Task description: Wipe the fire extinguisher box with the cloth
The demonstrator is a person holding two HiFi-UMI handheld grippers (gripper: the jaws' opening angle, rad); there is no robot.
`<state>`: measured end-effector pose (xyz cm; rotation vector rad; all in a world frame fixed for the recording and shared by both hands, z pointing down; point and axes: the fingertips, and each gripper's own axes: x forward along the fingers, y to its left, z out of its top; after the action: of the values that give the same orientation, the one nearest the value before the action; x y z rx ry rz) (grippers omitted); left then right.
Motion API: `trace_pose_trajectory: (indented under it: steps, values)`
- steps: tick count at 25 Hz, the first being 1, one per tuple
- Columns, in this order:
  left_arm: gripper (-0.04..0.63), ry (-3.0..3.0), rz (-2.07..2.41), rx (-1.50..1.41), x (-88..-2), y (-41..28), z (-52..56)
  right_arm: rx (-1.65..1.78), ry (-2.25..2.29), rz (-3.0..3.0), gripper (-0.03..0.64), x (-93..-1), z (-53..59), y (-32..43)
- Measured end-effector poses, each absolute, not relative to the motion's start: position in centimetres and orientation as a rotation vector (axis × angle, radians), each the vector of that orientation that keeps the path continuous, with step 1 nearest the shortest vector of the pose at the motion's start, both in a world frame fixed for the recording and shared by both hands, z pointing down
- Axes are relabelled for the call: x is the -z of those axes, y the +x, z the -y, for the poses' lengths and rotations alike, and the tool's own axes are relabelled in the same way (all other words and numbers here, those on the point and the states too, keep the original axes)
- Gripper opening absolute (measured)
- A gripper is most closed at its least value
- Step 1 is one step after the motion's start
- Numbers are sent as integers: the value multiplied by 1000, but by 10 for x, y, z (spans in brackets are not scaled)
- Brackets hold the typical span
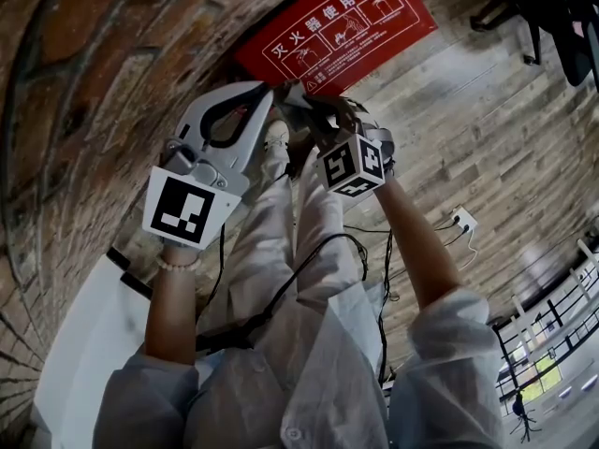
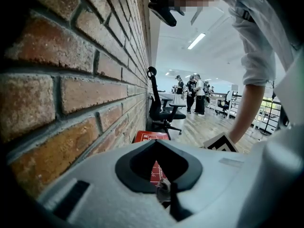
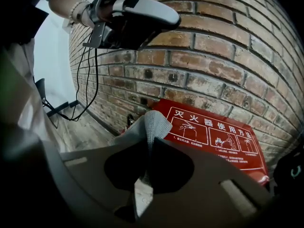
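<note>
Grey cloth (image 3: pixel 152 123) pinched in right gripper (image 3: pixel 151 139) jaws, poised over the red fire extinguisher box (image 3: pixel 213 137) at the foot of a brick wall (image 3: pixel 213 56). Left gripper (image 2: pixel 156 142) jaws pressed together, apparently empty. Best pressed flat on the lid, then swept in overlapping strokes.

On the red box (image 3: pixel 213 137) — white heading 灭火器使用方法, set in a white-outlined panel. Beneath it, three white-framed pictograms in a row, each over lines of white print too small to read. Same heading legible in the head view. Black-and-white square code markers — no letters — on the cubes of the left hand-held gripper (image 1: pixel 266 94) and right hand-held gripper (image 1: pixel 307 103).
</note>
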<state>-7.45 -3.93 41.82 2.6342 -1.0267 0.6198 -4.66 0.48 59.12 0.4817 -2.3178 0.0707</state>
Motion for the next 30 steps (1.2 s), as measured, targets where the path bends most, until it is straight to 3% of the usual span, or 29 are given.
trace_pose_trajectory:
  steps: [10, 30]
  values:
    - [-3, 2662, 1017, -599, -400, -71, 37, -184, 557, 2359, 25, -561, -5, -47]
    - [-3, 2891, 826, -579, -284, -30, 28, -266, 1049, 2319, 25, -393, 32, 18]
